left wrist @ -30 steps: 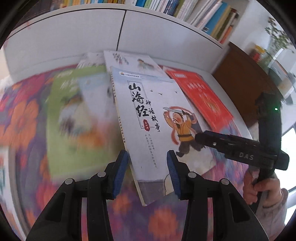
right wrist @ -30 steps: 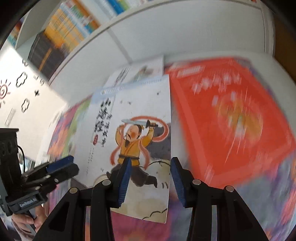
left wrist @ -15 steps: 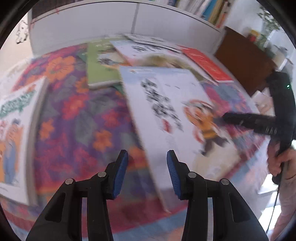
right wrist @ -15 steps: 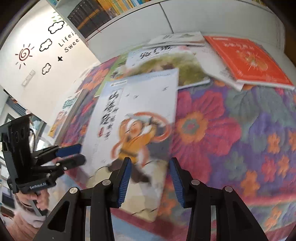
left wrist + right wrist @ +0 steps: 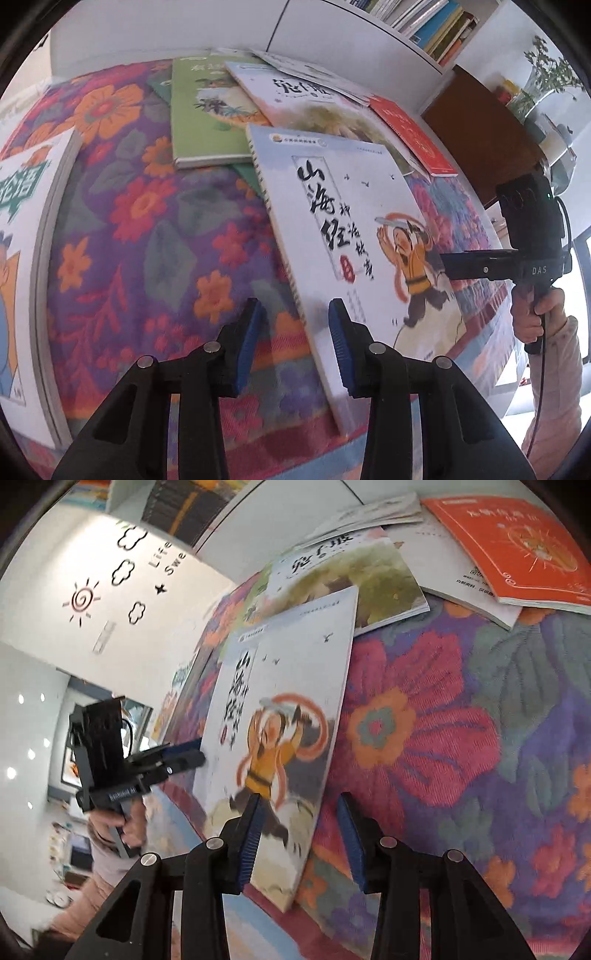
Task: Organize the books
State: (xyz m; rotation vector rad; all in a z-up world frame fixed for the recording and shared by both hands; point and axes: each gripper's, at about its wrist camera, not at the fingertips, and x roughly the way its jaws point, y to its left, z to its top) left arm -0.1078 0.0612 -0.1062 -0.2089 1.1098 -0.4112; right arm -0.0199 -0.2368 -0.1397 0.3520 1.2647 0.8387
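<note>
A white picture book with an orange-robed figure [image 5: 354, 236] is held tilted above the flowered cloth, between the two grippers. My left gripper [image 5: 295, 339] straddles its spine edge with jaws apart. My right gripper [image 5: 299, 834] straddles its opposite edge [image 5: 280, 716], jaws apart; in the left wrist view its fingers [image 5: 476, 264] reach the book's right side. A green book [image 5: 207, 107], a landscape-cover book [image 5: 314, 103] and a red book [image 5: 410, 136] lie overlapped at the back.
A large white cartoon book [image 5: 26, 258] lies at the left. The flowered cloth [image 5: 155, 236] covers the table. A white shelf wall [image 5: 221, 22] with books stands behind; a brown cabinet [image 5: 480, 133] is at the right. The landscape book [image 5: 351, 572] and red book [image 5: 517, 542] also show in the right wrist view.
The white book has been carried off the overlapped pile toward the near table edge, between both grippers. The large cartoon book has come into view at the left.
</note>
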